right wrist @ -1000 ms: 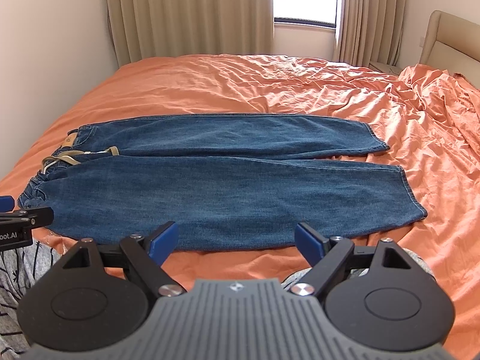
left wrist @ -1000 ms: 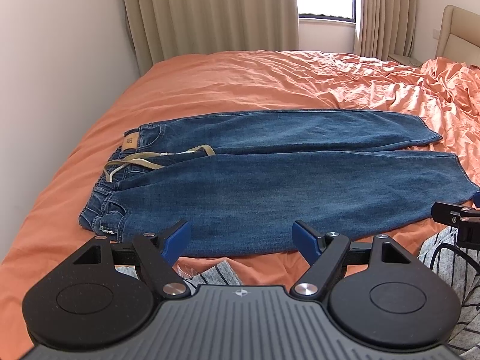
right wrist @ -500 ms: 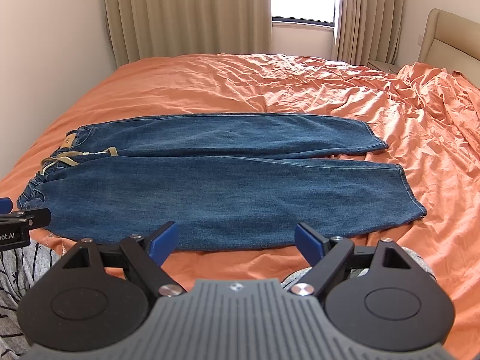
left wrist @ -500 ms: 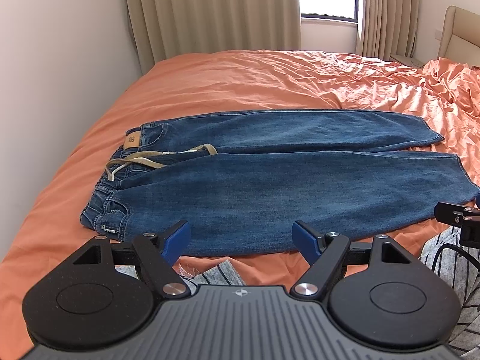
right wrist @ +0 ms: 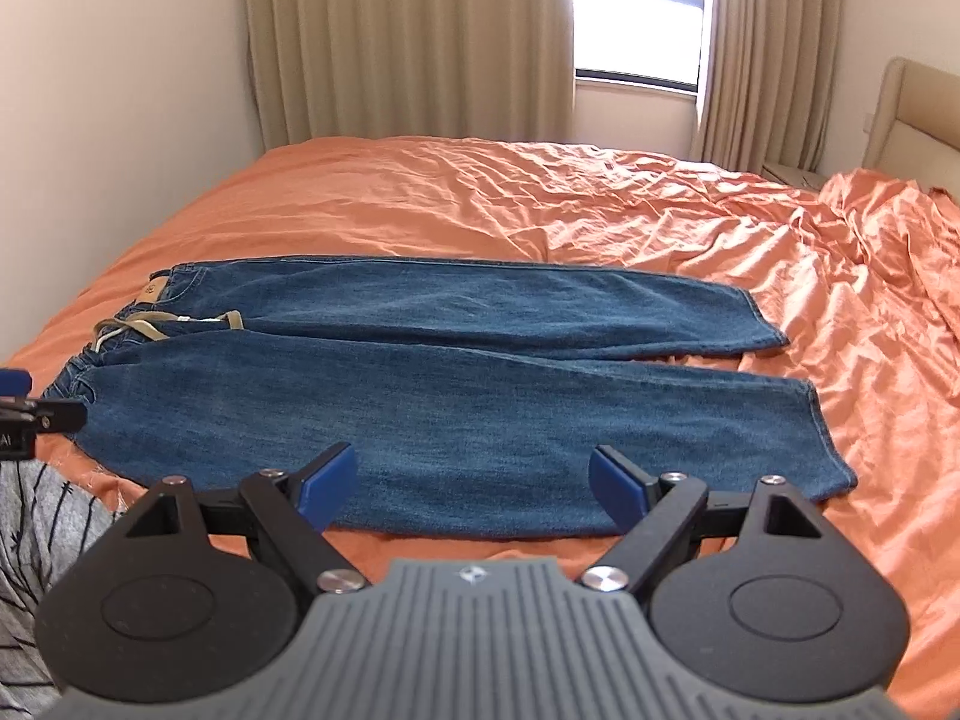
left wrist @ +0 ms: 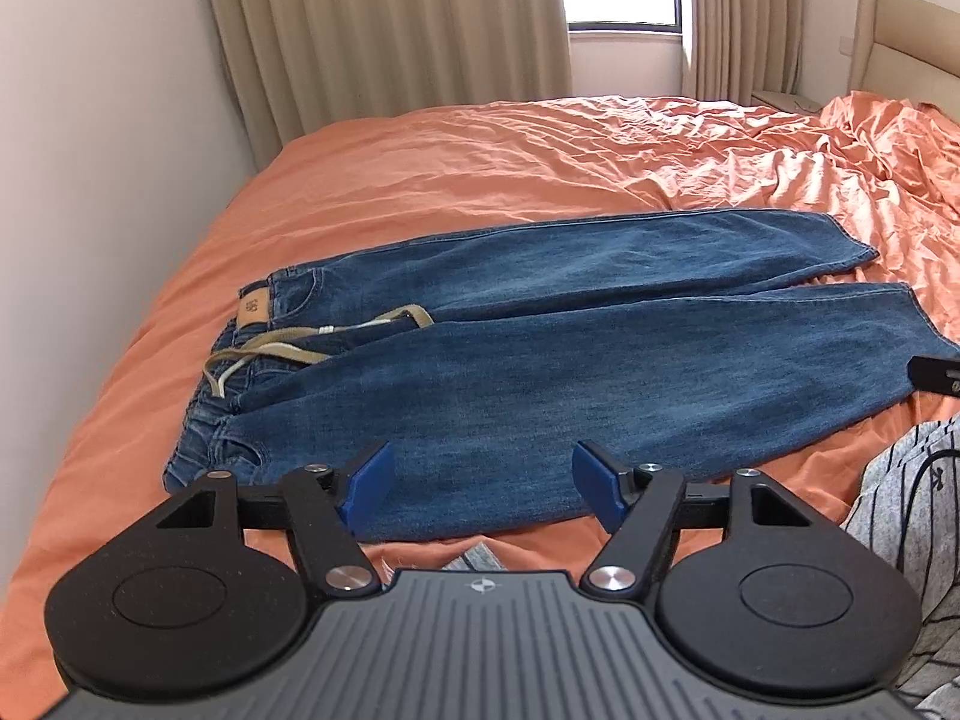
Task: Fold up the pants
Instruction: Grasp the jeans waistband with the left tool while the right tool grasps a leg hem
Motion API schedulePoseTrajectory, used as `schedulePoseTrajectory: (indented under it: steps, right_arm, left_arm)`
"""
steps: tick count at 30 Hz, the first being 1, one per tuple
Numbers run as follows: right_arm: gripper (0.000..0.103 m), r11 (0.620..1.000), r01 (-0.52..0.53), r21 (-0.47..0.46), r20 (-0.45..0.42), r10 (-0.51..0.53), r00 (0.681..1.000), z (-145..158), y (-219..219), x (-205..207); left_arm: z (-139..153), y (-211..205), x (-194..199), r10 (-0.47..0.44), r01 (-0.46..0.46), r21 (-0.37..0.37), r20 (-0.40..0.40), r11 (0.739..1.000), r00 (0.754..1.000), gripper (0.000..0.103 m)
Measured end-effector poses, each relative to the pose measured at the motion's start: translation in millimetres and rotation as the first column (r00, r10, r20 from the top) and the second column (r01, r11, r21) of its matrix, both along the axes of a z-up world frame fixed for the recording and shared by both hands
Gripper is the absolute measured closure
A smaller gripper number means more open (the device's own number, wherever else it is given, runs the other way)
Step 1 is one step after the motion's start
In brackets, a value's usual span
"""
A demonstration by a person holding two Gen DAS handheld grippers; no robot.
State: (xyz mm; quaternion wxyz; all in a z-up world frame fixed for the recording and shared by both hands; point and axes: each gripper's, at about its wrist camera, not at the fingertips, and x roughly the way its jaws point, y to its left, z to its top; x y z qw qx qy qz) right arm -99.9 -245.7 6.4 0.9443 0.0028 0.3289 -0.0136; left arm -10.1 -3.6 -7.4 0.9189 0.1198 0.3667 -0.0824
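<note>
A pair of blue jeans (left wrist: 540,360) lies flat across the orange bed, waist at the left with a beige drawstring (left wrist: 282,354) and a tan patch, both legs stretched to the right side by side. It also shows in the right wrist view (right wrist: 456,396). My left gripper (left wrist: 480,483) is open and empty, held above the near edge of the near leg, toward the waist. My right gripper (right wrist: 471,480) is open and empty above the near leg's near edge, toward the hem (right wrist: 828,438).
The orange sheet (right wrist: 600,210) is wrinkled at the back and right. A wall runs along the left side, curtains and a window at the back, a beige headboard (right wrist: 918,120) at the right. Grey striped clothing (left wrist: 912,492) is near the front edge.
Both grippers have moved slightly forward and lower toward the jeans. The jeans have not moved.
</note>
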Motion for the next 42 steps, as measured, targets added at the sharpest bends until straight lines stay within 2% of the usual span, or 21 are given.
schedulePoseTrajectory:
  steps: [1,5,6,7,11,13,17,19,21,24,26,28,31,33,34,37,38,39,40,41,42]
  right_arm:
    - [0.025,1.000,0.000,-0.014,0.016,0.000,1.000,1.0,-7.0,2.1]
    - [0.042,0.997,0.019,-0.075,0.018,-0.017,1.000,-2.0,-39.3,20.0]
    - [0.052,0.997,0.011,-0.082,0.012,-0.010,1.000,-4.4,-47.7,25.0]
    - [0.062,0.996,0.007,-0.084,-0.004,-0.008,1.000,-6.7,-56.8,31.2]
    - [0.070,0.996,0.019,-0.091,-0.074,-0.026,0.997,-17.9,-89.1,53.9]
    - [0.083,0.995,0.035,-0.093,-0.123,-0.046,0.991,-24.7,-102.9,65.8]
    - [0.084,0.995,0.086,-0.052,-0.218,-0.095,0.971,-40.9,-131.7,88.5]
    - [0.084,0.995,0.096,-0.029,-0.264,-0.100,0.959,-49.6,-141.1,99.4]
    - [0.083,0.995,0.099,-0.015,-0.305,-0.099,0.947,-58.9,-148.1,110.0]
    - [0.082,0.994,0.108,0.004,-0.358,-0.100,0.928,-73.1,-159.4,122.4]
    - [0.082,0.991,0.132,0.006,-0.395,-0.119,0.911,-82.7,-166.7,126.5]
    - [0.080,0.988,0.154,0.015,-0.428,-0.133,0.894,-90.7,-176.1,129.8]
    - [0.073,0.981,0.195,0.013,-0.478,-0.165,0.863,-102.7,-191.8,133.8]
    - [0.073,0.978,0.208,-0.003,-0.505,-0.181,0.844,-111.0,-201.4,138.2]
    - [0.073,0.977,0.212,-0.021,-0.524,-0.192,0.830,-115.6,-206.4,140.1]
    - [0.073,0.981,0.178,-0.080,-0.584,-0.191,0.789,-127.0,-217.3,143.4]
    - [0.073,0.984,0.151,-0.097,-0.602,-0.179,0.779,-129.8,-220.0,144.6]
    - [0.073,0.986,0.123,-0.113,-0.615,-0.167,0.771,-132.1,-221.8,145.2]
    - [0.073,0.988,0.093,-0.126,-0.630,-0.152,0.762,-134.4,-223.6,146.2]
    - [0.073,0.989,0.070,-0.131,-0.642,-0.138,0.754,-136.8,-225.4,147.4]
    - [0.073,0.989,0.057,-0.133,-0.652,-0.131,0.747,-139.1,-227.4,149.0]
  left_arm:
    - [1.7,5.6,4.6,-0.012,0.011,0.018,0.008,1.000,1.000,0.029]
    - [7.4,34.5,26.2,-0.080,0.078,0.095,0.020,0.992,0.997,0.065]
    - [7.4,41.4,31.0,-0.104,0.102,0.116,0.012,0.988,0.995,0.072]
    - [7.0,48.7,36.6,-0.133,0.132,0.135,-0.002,0.982,0.991,0.073]
    - [-8.7,80.4,60.4,-0.219,0.232,0.256,-0.079,0.938,0.973,0.074]
    - [-25.1,97.8,71.5,-0.275,0.307,0.303,-0.145,0.902,0.951,0.074]
    - [-70.3,122.8,88.2,-0.333,0.427,0.407,-0.283,0.807,0.899,0.073]
    - [-97.5,132.3,97.6,-0.332,0.464,0.460,-0.342,0.757,0.879,0.071]
    - [-123.7,140.0,107.4,-0.333,0.492,0.494,-0.378,0.717,0.864,0.060]
    - [-156.6,142.8,115.6,-0.345,0.527,0.550,-0.405,0.647,0.846,0.053]
    - [-165.6,145.0,117.2,-0.354,0.540,0.559,-0.413,0.630,0.840,0.050]
    - [-168.9,146.3,119.0,-0.351,0.539,0.553,-0.415,0.636,0.839,0.050]
    - [-176.2,145.0,121.1,-0.349,0.552,0.560,-0.433,0.618,0.831,0.048]
    - [-180.0,143.6,123.9,-0.334,0.549,0.565,-0.444,0.616,0.831,0.048]
    - [-180.0,142.7,122.3,-0.334,0.555,0.574,-0.450,0.603,0.828,0.048]
    - [-173.9,140.8,115.9,-0.381,0.624,0.598,-0.494,0.504,0.782,0.048]
    - [-169.3,142.1,111.2,-0.392,0.644,0.598,-0.511,0.478,0.765,0.044]
    - [-165.3,143.9,108.8,-0.398,0.665,0.580,-0.533,0.469,0.746,0.025]
    - [-162.9,145.5,107.3,-0.401,0.680,0.563,-0.550,0.470,0.733,0.017]
    - [-162.9,146.0,105.8,-0.400,0.686,0.558,-0.559,0.466,0.726,0.014]
    - [-166.3,144.7,104.3,-0.398,0.694,0.564,-0.569,0.447,0.719,0.015]
